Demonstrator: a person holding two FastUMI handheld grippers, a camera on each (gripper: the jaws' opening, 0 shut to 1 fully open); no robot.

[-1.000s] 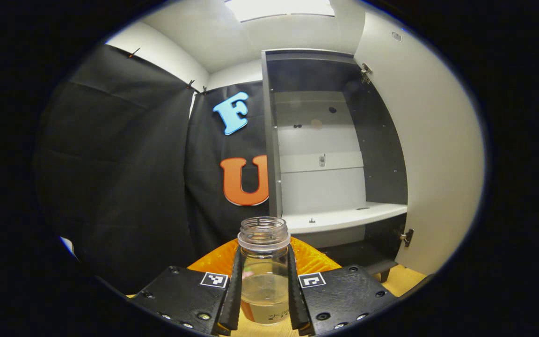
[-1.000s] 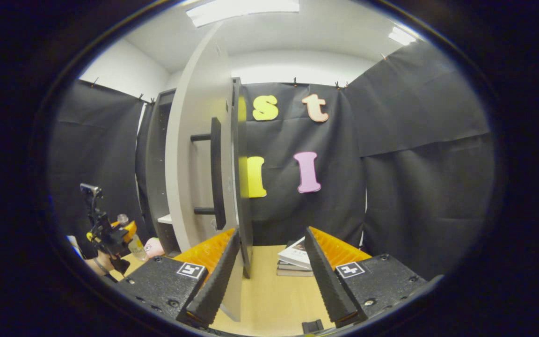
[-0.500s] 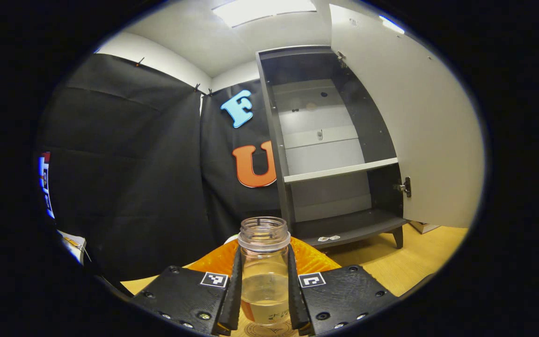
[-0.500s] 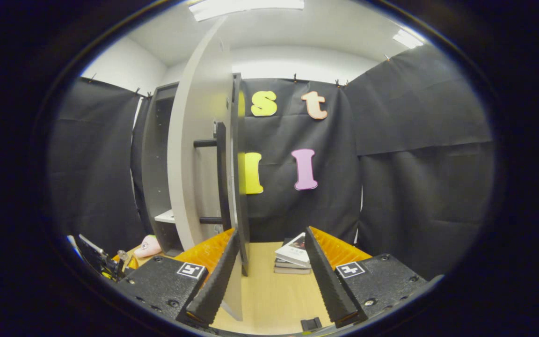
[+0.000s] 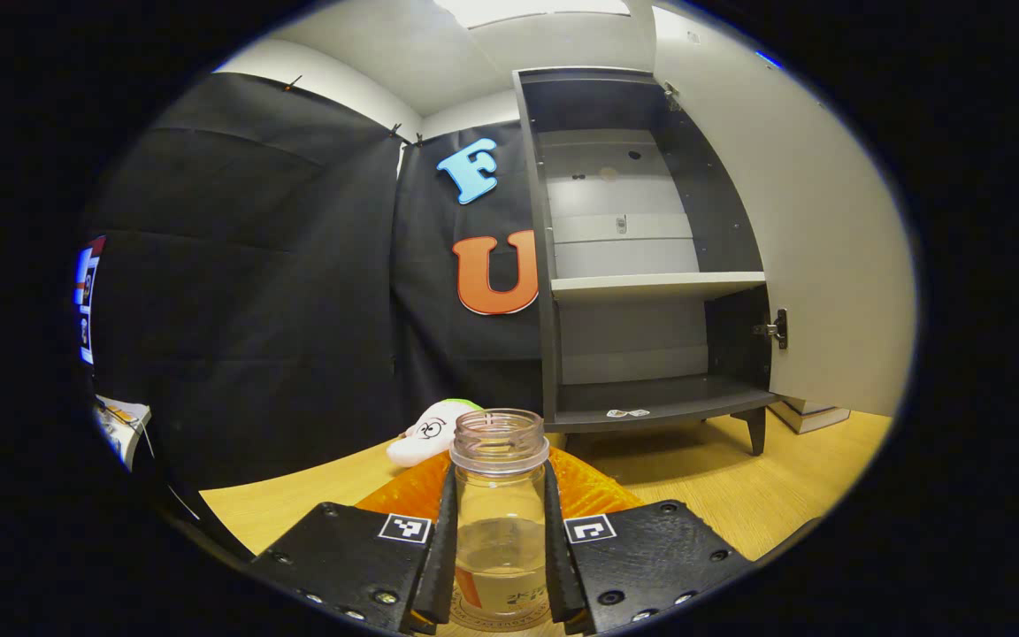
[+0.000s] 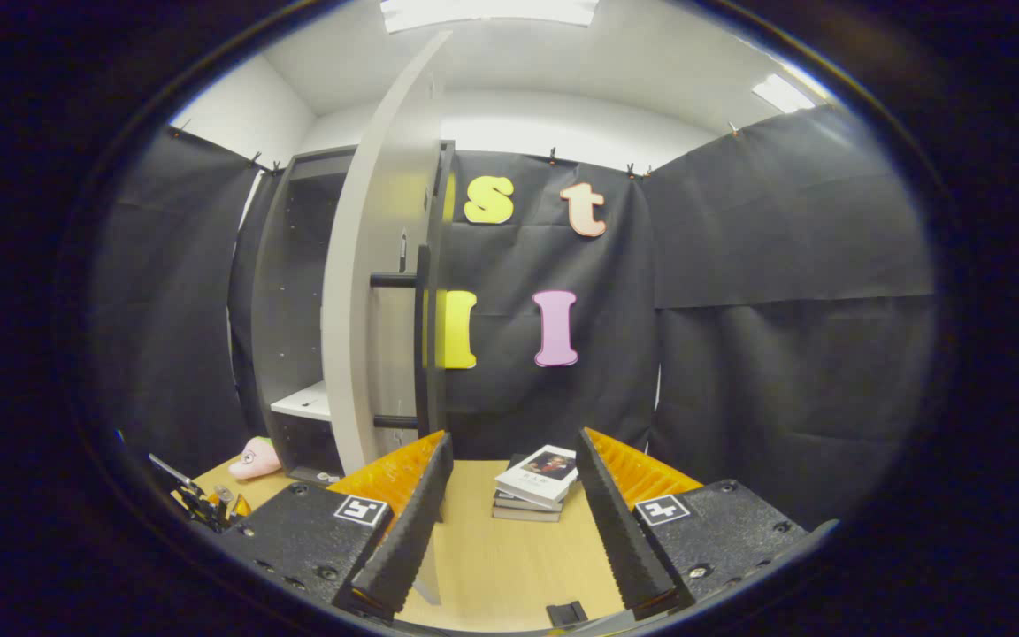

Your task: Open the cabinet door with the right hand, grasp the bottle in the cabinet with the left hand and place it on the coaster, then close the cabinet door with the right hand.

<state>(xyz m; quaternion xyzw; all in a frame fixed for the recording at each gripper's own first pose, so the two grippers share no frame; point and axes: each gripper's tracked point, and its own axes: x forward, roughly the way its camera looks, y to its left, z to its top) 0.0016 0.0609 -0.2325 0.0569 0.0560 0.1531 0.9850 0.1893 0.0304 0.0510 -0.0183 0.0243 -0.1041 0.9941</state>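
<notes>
On my left gripper view, the left gripper (image 5: 501, 566) is clenched on the clear bottle (image 5: 499, 522): both black ribbed fingers (image 5: 439, 548) press its sides just under the threaded, capless neck. The bottle stands upright, about half full of clear liquid, and its base sits over the round coaster (image 5: 474, 621), whose printed rim peeks out at the very bottom; I cannot tell whether the bottle is actually touching it. There is a label low on the bottle, with an orange patch and some dark lettering, but the fingers hide most of it and what remains is too small for me to read. Each gripper body carries a small square black-and-white marker near the fingers.

Beyond the bottle, the dark grey cabinet (image 5: 642, 265) stands on the wooden table (image 5: 739, 495) with its door (image 5: 819, 239) swung wide to the right. Its white shelf (image 5: 655, 283) is bare, and a small printed slip lies on the bottom board, unreadable from here. A white and green plush toy (image 5: 428, 433) lies on the table just left of the cabinet's foot.

On my right gripper view, the right gripper (image 6: 509, 522) is released, fingers spread wide with nothing between them. It is near the edge of the open door (image 6: 368, 283), whose black bar handle (image 6: 421, 341) rises just above my left finger. A stack of books (image 6: 534, 482) lies on the table ahead; the cover writing is too small to make out.
</notes>
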